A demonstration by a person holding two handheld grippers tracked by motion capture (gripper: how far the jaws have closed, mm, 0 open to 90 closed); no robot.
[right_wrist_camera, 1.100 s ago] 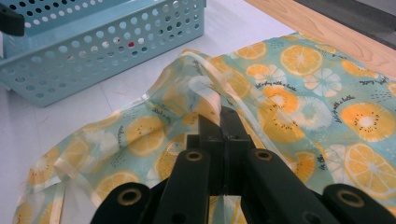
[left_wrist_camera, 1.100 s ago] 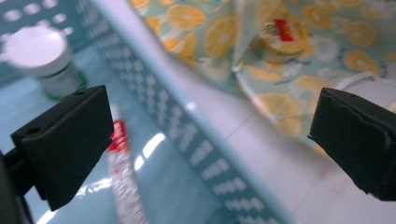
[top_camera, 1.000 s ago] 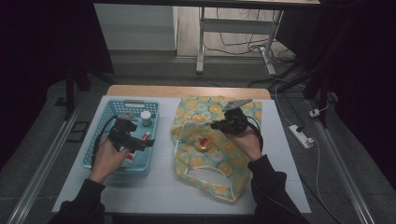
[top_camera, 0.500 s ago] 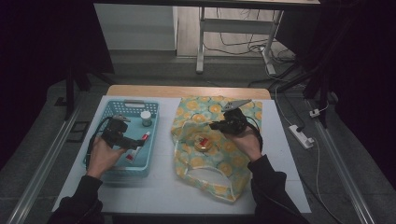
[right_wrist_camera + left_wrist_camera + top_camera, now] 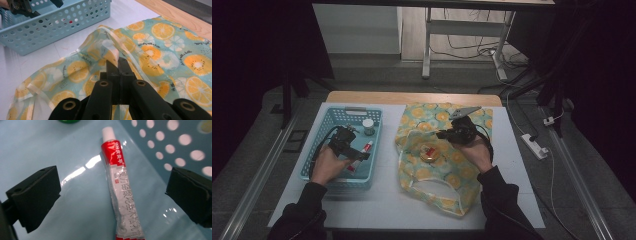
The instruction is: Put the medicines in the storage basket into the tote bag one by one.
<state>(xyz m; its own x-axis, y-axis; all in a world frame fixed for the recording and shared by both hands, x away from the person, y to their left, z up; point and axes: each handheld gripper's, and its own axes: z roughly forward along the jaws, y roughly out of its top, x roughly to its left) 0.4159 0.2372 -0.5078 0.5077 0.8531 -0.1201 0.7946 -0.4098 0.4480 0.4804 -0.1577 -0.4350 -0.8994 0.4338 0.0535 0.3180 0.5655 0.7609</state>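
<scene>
High view. I have the left gripper [image 5: 362, 154] down inside the blue basket [image 5: 328, 123], at the left of the white table [image 5: 387, 200]. Its jaws reach toward a red-and-white tube [image 5: 363, 148] lying on the basket floor; from up here I cannot tell how far apart they stand. A small white-capped jar [image 5: 368, 126] stands at the basket's far end. My right gripper [image 5: 443, 134] sits over the orange-print bag [image 5: 432, 172], at the far edge of its mouth; my hand and the gripper body cover the contact point. Inside the bag lies a round thing with a red label [image 5: 429, 152], too small to name. Room around the table is dark; little to make out there.

Left gripper view. Jaws spread wide, one black pad at each side, the tube [image 5: 120, 192] lying between them and touching neither. White cap points away; the tail end is cut off by the bottom edge. Print on it is not readable to me. A green object [image 5: 68, 121] is clipped at the top edge. Perforated basket wall at upper right.

Right gripper view. Jaws pressed together, pinching a raised fold of the bag's rim [image 5: 111, 53] with its pale trim. The fold hides the jaw tips. The basket [image 5: 62, 22] is beyond, the left gripper partly cut off at the top left corner.
</scene>
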